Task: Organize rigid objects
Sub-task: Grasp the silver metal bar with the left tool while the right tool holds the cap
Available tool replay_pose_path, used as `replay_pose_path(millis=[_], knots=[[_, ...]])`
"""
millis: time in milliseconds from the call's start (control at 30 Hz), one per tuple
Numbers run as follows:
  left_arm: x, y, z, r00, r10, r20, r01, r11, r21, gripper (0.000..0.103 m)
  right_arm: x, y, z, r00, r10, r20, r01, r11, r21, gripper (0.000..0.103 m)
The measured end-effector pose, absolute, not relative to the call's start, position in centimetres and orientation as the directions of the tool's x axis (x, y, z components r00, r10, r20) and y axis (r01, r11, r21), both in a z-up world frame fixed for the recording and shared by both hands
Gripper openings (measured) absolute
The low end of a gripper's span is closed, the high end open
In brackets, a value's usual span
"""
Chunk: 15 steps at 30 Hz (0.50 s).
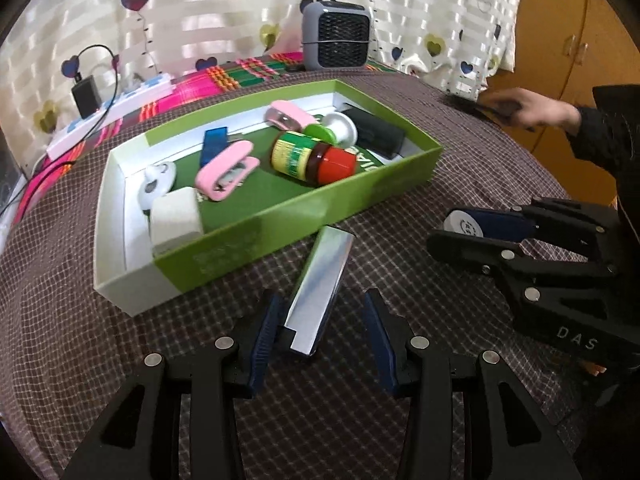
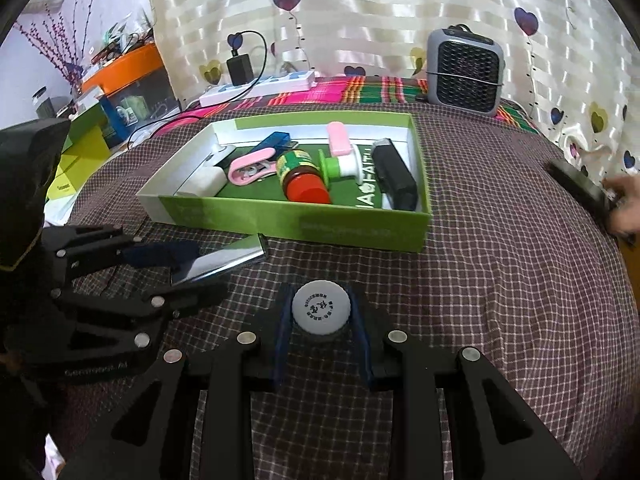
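Observation:
A green box on the checked cloth holds pink staplers, a red-capped jar, a black case and several other small items. In front of the box lies a shiny silver case, set between the jaws of my left gripper. The case sits against the left pad, and cloth shows between it and the right pad. My right gripper is shut on a small bottle with a white ribbed cap; the bottle's body is hidden.
Another person's hand holds a dark object at the table's far right edge. A grey fan heater and a white power strip with a black charger stand at the back by the curtain.

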State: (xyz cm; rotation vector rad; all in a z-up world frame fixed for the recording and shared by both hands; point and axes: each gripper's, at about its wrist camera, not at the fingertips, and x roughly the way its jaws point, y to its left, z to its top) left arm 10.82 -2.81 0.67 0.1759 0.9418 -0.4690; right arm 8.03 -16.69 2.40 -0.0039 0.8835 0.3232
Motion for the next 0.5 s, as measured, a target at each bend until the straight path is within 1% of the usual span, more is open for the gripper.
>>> replay_pose_path(millis=[200,367,500], knots=[[10.9,-3.4,0.7,0.500,-0.312,-0.808,0.420,0.903,-0.090,0.043,7.7,-17.8,2.4,0.595,0.271,-0.757,-0.262,0.955,0.136,0.029],[10.8,-4.4,0.6,0.508,-0.297,-0.809,0.407,0.910,-0.078,0.043,7.4,-18.6,2.3,0.598,0.274,-0.753,-0.252,0.956,0.147,0.029],[10.5,-5.1,0.5,0.525,-0.271,-0.807,0.421,0.907,-0.031,0.043,7.5,-18.9,2.1,0.596,0.275,-0.755,-0.247,0.957,0.154,0.029]])
